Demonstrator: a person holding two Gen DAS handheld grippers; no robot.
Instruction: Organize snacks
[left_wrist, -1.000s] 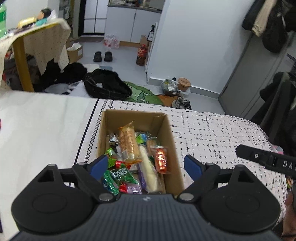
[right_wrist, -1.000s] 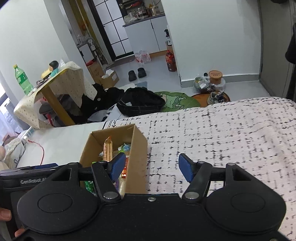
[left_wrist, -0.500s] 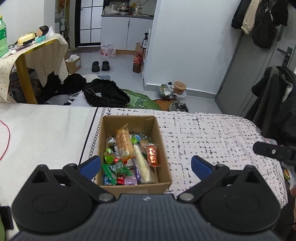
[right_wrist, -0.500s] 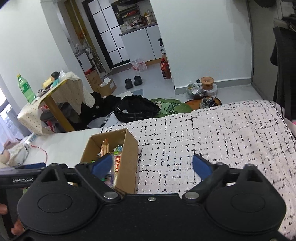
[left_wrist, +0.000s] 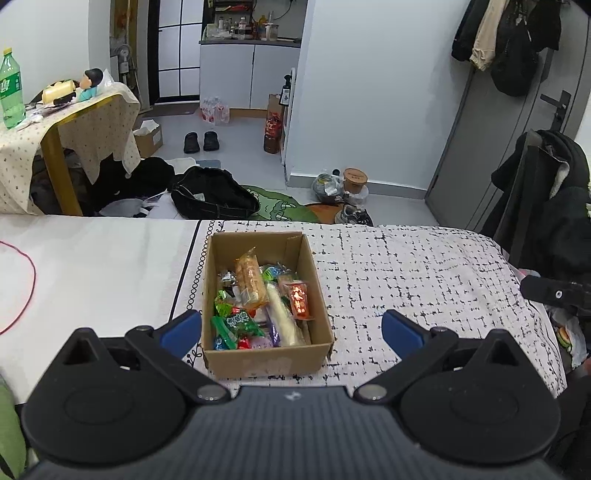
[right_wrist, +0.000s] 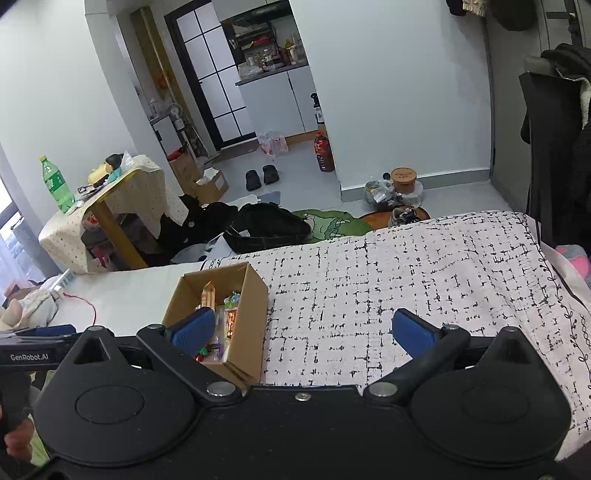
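Observation:
An open cardboard box (left_wrist: 221, 258) stands on the bed, filled with several wrapped snacks (left_wrist: 255, 299), among them a long orange biscuit pack and a red packet. It also shows in the right wrist view (right_wrist: 247, 310). My left gripper (left_wrist: 291, 328) is open and empty, held above and behind the box's near edge. My right gripper (right_wrist: 303, 328) is open and empty, over the patterned cloth (right_wrist: 388, 280) just right of the box.
The bed has a plain white sheet (left_wrist: 92, 266) on the left with a red cable (left_wrist: 27, 291). Beyond the bed lie a black bag (left_wrist: 214, 195), a green mat and a covered table (left_wrist: 55, 122). Dark coats (left_wrist: 546, 206) hang at right.
Both grippers have pulled back and up from the box and their jaws have opened wider. The box now sits farther off in both views.

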